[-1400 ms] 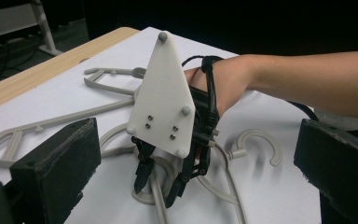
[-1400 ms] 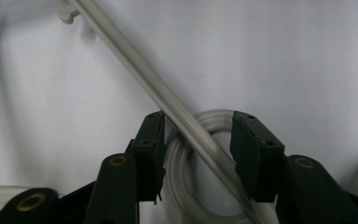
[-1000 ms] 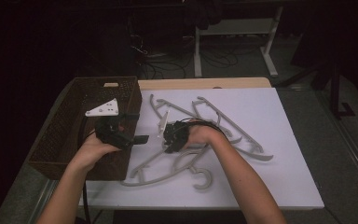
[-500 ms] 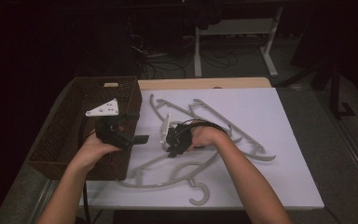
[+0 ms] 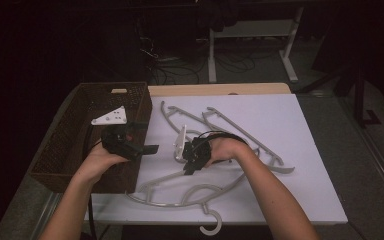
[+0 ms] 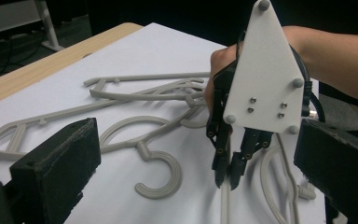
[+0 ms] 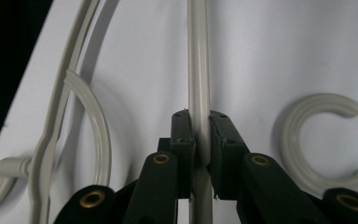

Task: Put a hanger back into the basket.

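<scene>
Several grey plastic hangers lie on the white board [image 5: 300,130]. My right gripper [image 5: 187,169] points down at the front hanger [image 5: 160,180]; its jaws have just been closing and now pinch that hanger's straight bar [image 7: 199,70]. The pads press the bar from both sides, right gripper [image 7: 199,122]. From the left gripper view the right gripper [image 6: 227,175] shows under its white three-cornered plate, its tips on the bar [image 6: 225,203]. My left gripper [image 5: 147,136] hovers open over the basket's right edge, with nothing between its jaws, left gripper [image 6: 196,158].
A dark wicker basket [image 5: 75,135] stands left of the board. Two more hangers [image 5: 250,142] lie across the board's middle and back. The front hanger's hook [image 5: 211,227] overhangs the board's near edge. Table legs and cables stand beyond the table.
The right gripper's jaws have closed on the front hanger's bar. That hanger has shifted toward the near edge, so its hook now hangs over it. The left gripper stayed put.
</scene>
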`<state>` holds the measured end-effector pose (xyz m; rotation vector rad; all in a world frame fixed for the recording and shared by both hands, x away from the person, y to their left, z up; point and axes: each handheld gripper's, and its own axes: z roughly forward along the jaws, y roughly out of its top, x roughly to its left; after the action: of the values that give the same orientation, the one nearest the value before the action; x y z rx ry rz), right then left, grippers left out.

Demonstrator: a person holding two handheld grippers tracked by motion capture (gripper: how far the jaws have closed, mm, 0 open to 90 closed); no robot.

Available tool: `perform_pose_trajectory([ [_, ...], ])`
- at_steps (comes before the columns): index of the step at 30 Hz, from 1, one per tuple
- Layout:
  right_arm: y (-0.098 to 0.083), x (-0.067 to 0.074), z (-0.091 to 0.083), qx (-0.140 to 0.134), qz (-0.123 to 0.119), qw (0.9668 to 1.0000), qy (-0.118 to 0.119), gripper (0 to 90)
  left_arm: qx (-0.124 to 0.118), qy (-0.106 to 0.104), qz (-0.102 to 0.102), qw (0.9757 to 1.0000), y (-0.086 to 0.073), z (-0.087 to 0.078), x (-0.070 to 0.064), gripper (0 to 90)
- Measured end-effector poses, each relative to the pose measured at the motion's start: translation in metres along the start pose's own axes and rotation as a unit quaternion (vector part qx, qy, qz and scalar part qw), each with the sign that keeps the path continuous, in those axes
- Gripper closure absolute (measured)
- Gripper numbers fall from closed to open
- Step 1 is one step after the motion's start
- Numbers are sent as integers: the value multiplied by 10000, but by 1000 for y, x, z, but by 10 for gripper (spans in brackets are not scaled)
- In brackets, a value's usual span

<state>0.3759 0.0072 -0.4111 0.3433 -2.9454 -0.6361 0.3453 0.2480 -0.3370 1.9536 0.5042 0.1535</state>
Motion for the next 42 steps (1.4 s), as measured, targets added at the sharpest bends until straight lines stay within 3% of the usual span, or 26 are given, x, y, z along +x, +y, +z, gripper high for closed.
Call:
perform_pose_trajectory([
  [9, -14, 7, -6, -77, 143, 9998, 107, 805, 4, 32, -17, 10000, -1, -1, 2, 3],
  [15, -31, 11, -22, -299, 383, 9988, -70, 806, 11, 53, -42, 10000, -2, -1, 3, 3],
  [16, -39, 11, -29, -380, 538, 9976, -188, 806, 8, 46, -42, 10000, -2, -1, 3, 3],
  [22, -56, 12, -44, -547, 892, 9935, -445, 806, 6, 47, -53, 10000, -2, 0, 2, 3],
  [23, -59, 11, -47, -597, 967, 9923, -501, 806, 9, 43, -47, 10000, -2, 1, 2, 3],
  [24, -67, 11, -56, -692, 1182, 9886, -626, 806, 13, 46, -42, 10000, -2, 1, 2, 3],
  [26, -70, 10, -58, -716, 1270, 9870, -682, 807, 7, 36, -39, 10000, -2, 1, 1, 3],
  [28, -79, 8, -66, -769, 1567, 9813, -810, 807, 8, 39, -32, 10000, -2, 2, 1, 3],
  [29, -86, 6, -72, -818, 1813, 9757, -918, 807, 16, 22, -22, 10000, -2, 3, 0, 3],
  [30, -91, 5, -74, -847, 1933, 9724, -995, 807, 12, 32, -6, 10000, -2, 3, 0, 3],
  [31, -91, 5, -74, -847, 1933, 9724, -995, 807, 12, 32, -6, 10000, -2, 3, 0, 3],
  [32, -100, 1, -80, -923, 2310, 9620, -1129, 807, 4, 22, 2, 10000, -1, 4, -1, 3],
  [33, -100, 1, -80, -923, 2310, 9620, -1129, 807, 4, 22, 2, 10000, -1, 4, -1, 3],
  [34, -103, -1, -81, -952, 2439, 9580, -1173, 807, 8, 23, 12, 10000, -1, 5, -3, 3],
  [35, -109, -6, -84, -991, 2797, 9461, -1295, 807, 19, 20, 46, 10000, 0, 6, -4, 3],
  [36, -112, -8, -85, -1007, 2964, 9400, -1359, 807, 19, 20, 46, 10000, 0, 6, -4, 3],
  [37, -112, -8, -85, -1007, 2964, 9400, -1359, 807, 22, 13, 50, 10000, 0, 7, -6, 3],
  [38, -117, -14, -86, -1066, 3268, 9269, -1506, 807, 25, -4, 66, 10000, 1, 9, -8, 3],
  [39, -117, -14, -86, -1066, 3268, 9269, -1506, 807, 25, -4, 66, 10000, 1, 9, -8, 3],
  [42, -121, -21, -84, -1197, 3614, 9125, -1495, 807, 62, -64, 110, 9999, 1, 13, -12, 3],
])
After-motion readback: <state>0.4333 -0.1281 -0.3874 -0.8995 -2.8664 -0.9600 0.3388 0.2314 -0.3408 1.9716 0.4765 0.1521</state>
